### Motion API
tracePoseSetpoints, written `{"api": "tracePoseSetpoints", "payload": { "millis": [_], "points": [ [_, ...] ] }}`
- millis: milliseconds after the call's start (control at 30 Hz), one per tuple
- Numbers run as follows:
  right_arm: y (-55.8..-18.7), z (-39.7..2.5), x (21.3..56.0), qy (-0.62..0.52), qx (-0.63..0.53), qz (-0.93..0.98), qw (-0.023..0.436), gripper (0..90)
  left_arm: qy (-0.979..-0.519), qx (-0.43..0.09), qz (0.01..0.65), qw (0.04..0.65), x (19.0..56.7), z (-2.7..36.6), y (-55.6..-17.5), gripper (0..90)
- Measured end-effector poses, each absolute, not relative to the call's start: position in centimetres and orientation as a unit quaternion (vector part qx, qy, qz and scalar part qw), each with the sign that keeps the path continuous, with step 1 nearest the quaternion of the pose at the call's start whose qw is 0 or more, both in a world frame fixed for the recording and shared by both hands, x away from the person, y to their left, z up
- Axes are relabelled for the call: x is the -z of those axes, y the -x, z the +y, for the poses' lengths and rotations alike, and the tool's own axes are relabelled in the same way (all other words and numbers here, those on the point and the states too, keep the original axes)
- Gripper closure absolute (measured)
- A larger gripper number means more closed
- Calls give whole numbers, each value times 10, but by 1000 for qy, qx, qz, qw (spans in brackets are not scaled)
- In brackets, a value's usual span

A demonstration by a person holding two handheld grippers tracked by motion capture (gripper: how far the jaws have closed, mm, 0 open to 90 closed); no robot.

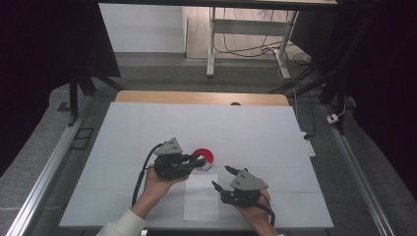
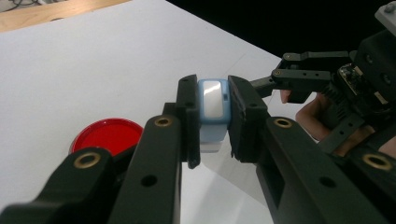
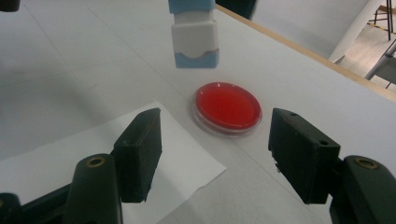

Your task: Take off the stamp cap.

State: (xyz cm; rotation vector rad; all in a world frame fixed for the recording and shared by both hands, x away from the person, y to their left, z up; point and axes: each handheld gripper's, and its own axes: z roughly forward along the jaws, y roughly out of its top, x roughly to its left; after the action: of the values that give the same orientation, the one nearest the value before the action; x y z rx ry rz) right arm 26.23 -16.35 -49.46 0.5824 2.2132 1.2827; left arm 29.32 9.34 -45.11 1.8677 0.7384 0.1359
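Observation:
A small light-blue and white block (image 2: 214,108) is clamped between the jaws of my left gripper (image 2: 213,122) and held in the air. Seen from the right gripper view, the block (image 3: 194,39) hangs just above and behind a round red dish with a clear rim (image 3: 228,108). In the high view the left gripper (image 1: 200,162) reaches over the near edge of the red dish (image 1: 204,153). My right gripper (image 3: 215,135) stands open with nothing between its jaws, pointing at the dish from a short way off; in the high view it (image 1: 221,176) sits right of the paper.
A white sheet of paper (image 1: 200,196) lies on the white table cover (image 1: 196,123) near the front edge, between the two hands. A wooden edge (image 1: 201,97) shows at the table's far side. Metal rails (image 1: 49,167) run along both sides.

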Motion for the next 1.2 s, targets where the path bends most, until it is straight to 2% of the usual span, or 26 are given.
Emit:
{"api": "tracePoseSetpoints", "payload": {
  "millis": [1200],
  "points": [
    [-267, -134, 495, -210, -461, 821, 263, 396, -785, -54, 308, 535, 452, 91, -293, 754]
  ]
}}
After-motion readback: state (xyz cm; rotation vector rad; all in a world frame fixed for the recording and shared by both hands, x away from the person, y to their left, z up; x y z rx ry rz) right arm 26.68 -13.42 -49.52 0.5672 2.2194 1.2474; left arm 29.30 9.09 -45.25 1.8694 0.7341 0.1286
